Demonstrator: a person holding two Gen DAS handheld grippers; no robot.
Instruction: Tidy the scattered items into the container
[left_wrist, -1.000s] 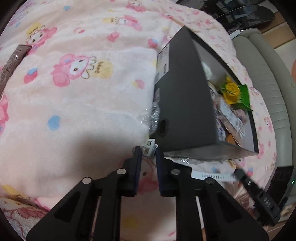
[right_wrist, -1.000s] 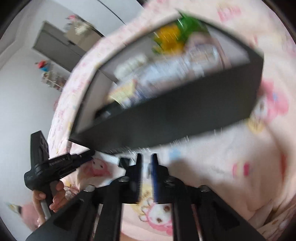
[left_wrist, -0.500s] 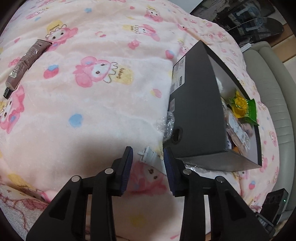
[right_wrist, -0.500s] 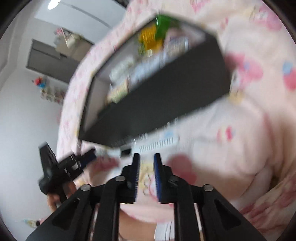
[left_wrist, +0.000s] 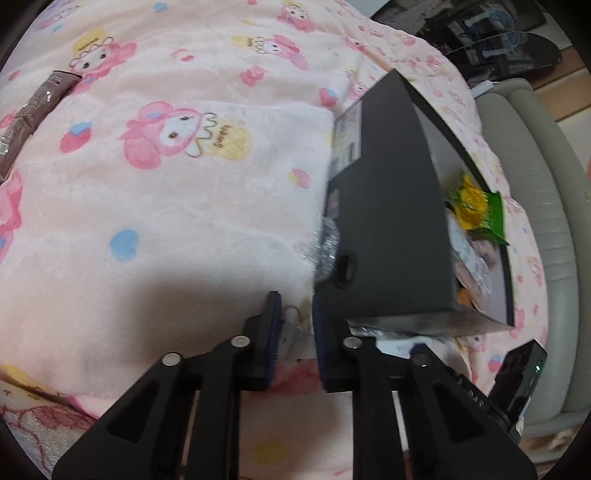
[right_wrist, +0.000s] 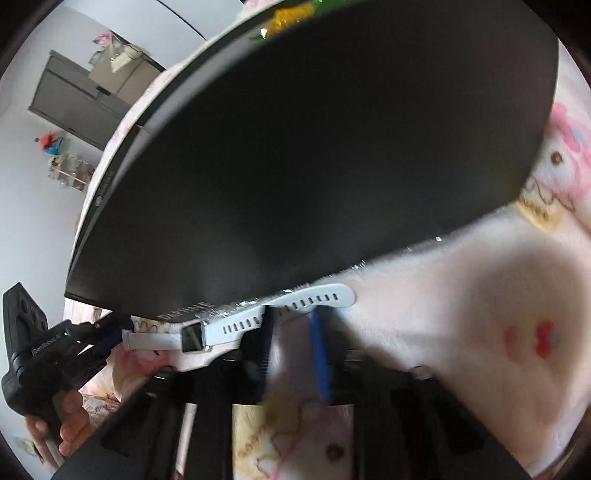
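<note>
The white watch (right_wrist: 192, 338) lies on the pink blanket (left_wrist: 177, 206), by the black box's (left_wrist: 391, 229) near bottom edge. The left gripper (left_wrist: 295, 332) has just squeezed its strap end. The right gripper (right_wrist: 291, 347) has just been closing, jaws narrow, over the other strap.

One black box (left_wrist: 391, 221) sits on one pink cartoon-print blanket (left_wrist: 177, 206), with one white smartwatch (right_wrist: 236, 328) beside it. One brown sachet strip (left_wrist: 33, 110) lies apart, one green-and-yellow packet (left_wrist: 480, 210) shows inside the box, and two grippers are in view.
</note>
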